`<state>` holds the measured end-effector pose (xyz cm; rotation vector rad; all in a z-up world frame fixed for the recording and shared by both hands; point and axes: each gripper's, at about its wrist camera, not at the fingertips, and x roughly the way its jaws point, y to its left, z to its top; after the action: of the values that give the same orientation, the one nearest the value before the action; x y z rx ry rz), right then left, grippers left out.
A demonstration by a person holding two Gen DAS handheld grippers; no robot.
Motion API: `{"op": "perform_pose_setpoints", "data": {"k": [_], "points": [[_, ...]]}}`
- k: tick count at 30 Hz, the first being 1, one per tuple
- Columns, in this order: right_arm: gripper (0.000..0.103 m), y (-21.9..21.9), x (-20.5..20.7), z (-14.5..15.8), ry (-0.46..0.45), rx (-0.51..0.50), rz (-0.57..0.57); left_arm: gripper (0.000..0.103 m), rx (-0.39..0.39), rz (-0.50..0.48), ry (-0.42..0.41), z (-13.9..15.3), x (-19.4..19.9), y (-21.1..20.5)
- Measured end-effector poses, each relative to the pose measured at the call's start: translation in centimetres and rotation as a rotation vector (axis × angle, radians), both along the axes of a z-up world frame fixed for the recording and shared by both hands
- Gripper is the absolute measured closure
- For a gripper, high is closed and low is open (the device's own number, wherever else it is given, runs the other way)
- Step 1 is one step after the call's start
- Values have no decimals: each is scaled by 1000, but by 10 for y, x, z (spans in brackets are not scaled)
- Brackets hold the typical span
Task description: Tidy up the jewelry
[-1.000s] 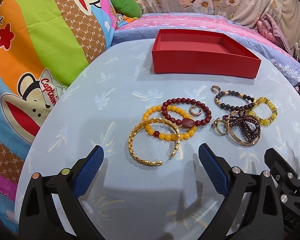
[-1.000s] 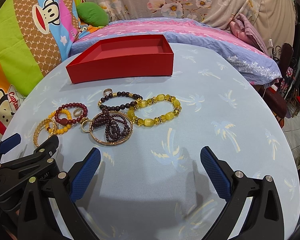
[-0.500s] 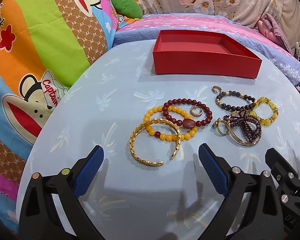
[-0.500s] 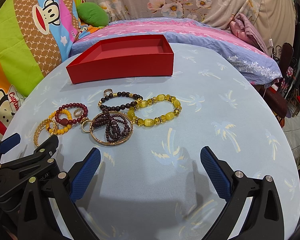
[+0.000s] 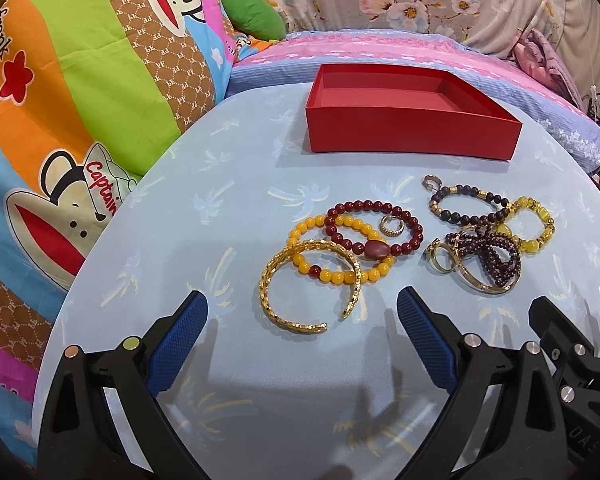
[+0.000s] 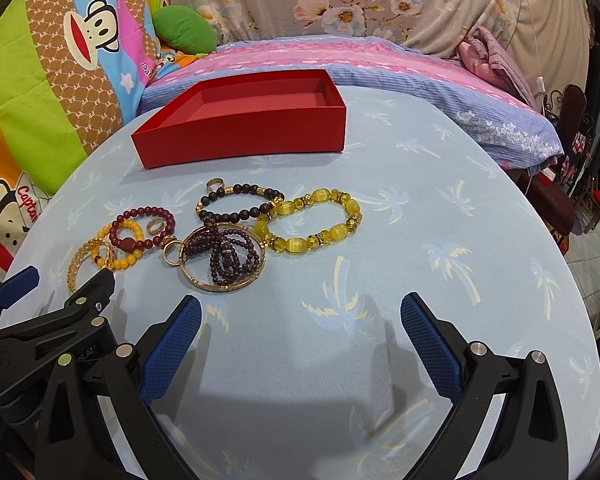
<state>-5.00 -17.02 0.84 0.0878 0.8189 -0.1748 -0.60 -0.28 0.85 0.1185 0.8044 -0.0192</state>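
Tablecloth (image 5: 220, 208) holds a red box (image 5: 410, 132), nothing visible inside.

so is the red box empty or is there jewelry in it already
Empty as far as visible: the red box shows only bare red floor in both views; the near wall hides a strip of it.

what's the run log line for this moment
left tongs: open, empty | right tongs: open, empty | open red cardboard box: empty | bracelets and rings: all on table

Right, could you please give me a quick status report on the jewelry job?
Both tongs, left and right, open and empty. Bracelets and rings all on the table; red box holds nothing. Nothing in the way.
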Motion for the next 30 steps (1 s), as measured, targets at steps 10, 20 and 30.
{"op": "perform_pose_setpoints", "data": {"k": [10,20,30], "points": [[7,1,0,0,-1,1,0,12,1,0,-1,0,0,0],[6,2,0,-2,-2,1,0,12,0,-1,0,0,0,0],[7,3,-3,3,-28,22,0,12,-39,-4,-23,5,-5,6]]}}
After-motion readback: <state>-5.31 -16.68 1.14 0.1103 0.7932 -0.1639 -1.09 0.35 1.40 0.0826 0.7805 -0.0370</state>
